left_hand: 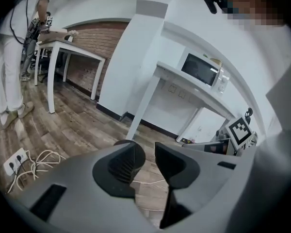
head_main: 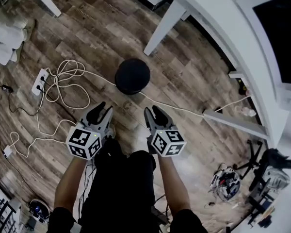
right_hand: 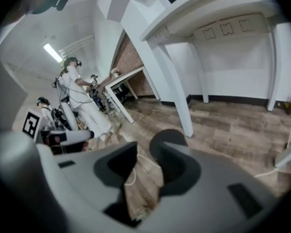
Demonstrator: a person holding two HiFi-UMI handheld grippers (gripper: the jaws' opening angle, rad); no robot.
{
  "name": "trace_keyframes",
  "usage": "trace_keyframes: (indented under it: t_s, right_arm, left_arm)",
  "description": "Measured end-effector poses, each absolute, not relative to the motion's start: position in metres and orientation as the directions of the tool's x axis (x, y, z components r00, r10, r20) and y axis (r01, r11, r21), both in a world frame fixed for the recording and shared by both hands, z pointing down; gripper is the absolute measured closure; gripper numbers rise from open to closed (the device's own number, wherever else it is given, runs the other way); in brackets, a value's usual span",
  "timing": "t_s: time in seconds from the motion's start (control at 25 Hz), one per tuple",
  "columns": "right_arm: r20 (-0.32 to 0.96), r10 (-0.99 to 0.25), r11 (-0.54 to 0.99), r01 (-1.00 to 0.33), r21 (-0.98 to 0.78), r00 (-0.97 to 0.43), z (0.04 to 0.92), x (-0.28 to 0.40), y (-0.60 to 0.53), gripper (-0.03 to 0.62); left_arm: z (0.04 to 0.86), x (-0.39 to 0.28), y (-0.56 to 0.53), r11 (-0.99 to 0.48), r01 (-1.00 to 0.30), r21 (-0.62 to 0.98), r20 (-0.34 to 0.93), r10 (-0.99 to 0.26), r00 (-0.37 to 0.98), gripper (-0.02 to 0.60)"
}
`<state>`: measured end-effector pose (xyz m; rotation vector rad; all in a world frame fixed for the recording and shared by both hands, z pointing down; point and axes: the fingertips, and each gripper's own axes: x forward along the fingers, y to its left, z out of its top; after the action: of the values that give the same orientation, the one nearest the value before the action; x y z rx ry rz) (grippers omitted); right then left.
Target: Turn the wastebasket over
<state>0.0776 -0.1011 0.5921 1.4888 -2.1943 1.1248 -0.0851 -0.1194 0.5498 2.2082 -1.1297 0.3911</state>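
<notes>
The wastebasket [head_main: 132, 75] is round and black, seen from above on the wood floor near a white table leg [head_main: 164, 27]. Both grippers are held side by side just short of it, pointing toward it and apart from it. My left gripper [head_main: 101, 111] is open with nothing between its jaws, and so is my right gripper [head_main: 153, 113]. In the left gripper view the wastebasket [left_hand: 138, 152] peeks out behind the jaws of the left gripper [left_hand: 146, 161]. In the right gripper view the wastebasket [right_hand: 167, 136] shows as a dark curve beyond the right gripper [right_hand: 141, 161].
A white power strip [head_main: 40, 81] with looped white cables [head_main: 63, 79] lies left of the basket. Another white cable [head_main: 184, 109] crosses the floor at its right. Clutter and a black stand [head_main: 259, 166] sit at the lower right. A person in white [right_hand: 80, 101] stands farther off.
</notes>
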Motion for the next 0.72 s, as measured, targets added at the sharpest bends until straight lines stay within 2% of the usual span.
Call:
trace_keyframes:
  t_s: [0.12,0.24,0.4,0.6,0.72]
  right_arm:
    - [0.592,-0.676,0.171,-0.875,-0.452,-0.438,0.624,0.080,-0.110,0.430]
    - [0.586,-0.666,0.179,-0.861,-0.475,-0.462,0.655,0.078,-0.123,0.401]
    - [0.591,-0.653,0.167,-0.851,-0.497,-0.473,0.697,0.081,-0.140,0.356]
    - [0.604,-0.645,0.122,-0.843,-0.524,-0.468,0.743,0.089,-0.157,0.339]
    - [0.604,-0.649,0.094,-0.837,-0.540,-0.463,0.764,0.097,-0.173,0.336]
  left_arm:
    - [0.587,-0.095,-0.136,-0.435,-0.819,0.374,0.538,-0.618,0.573,0.411]
    - [0.625,-0.099,-0.154,-0.418,-0.814,0.403,0.557,-0.594,0.581,0.358]
    - [0.669,-0.093,-0.175,-0.408,-0.801,0.438,0.568,-0.564,0.599,0.325]
    - [0.725,-0.077,-0.193,-0.438,-0.760,0.480,0.612,-0.454,0.647,0.286]
    - [0.750,-0.075,-0.215,-0.433,-0.767,0.474,0.627,-0.445,0.639,0.276]
